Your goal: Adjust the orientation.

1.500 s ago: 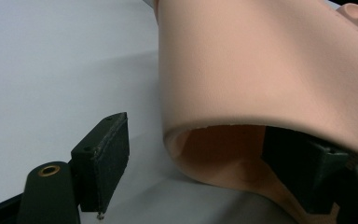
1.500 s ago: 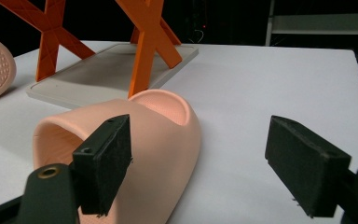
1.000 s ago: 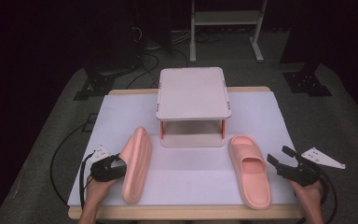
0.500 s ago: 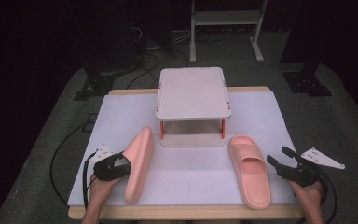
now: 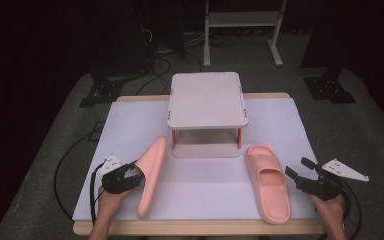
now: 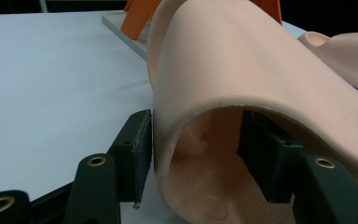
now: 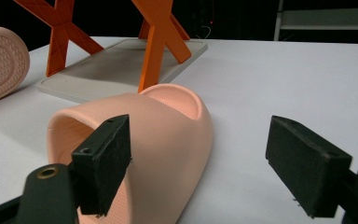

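My left tool [image 5: 130, 175] is pinching the strap of the left slipper [image 5: 151, 175]: in the left gripper view one jaw sits outside the strap and the other inside the opening, with the foam wall clamped between them. That grip explains why this slipper stands tipped on its edge on the worktop [image 5: 205, 175], sole turned away from the tool, rather than lying flat. I judge that I hold it by the strap because it is the one part thin enough for the jaws to close on.

My right tool [image 5: 307, 179] is spread wide and holds nothing. It hovers just beside the right slipper [image 5: 267, 182], which lies flat, sole down, with its opening toward me. In the right gripper view one pad [image 7: 103, 163] is level with the strap's mouth, the other well out to the side.

Both slippers lie in front of the small two-tier rack [image 5: 206, 112], whose lower shelf is mostly hidden under its top. Whether the left slipper's lower edge rests on the worktop or is lifted, I cannot tell. The room beyond is too dark to read.
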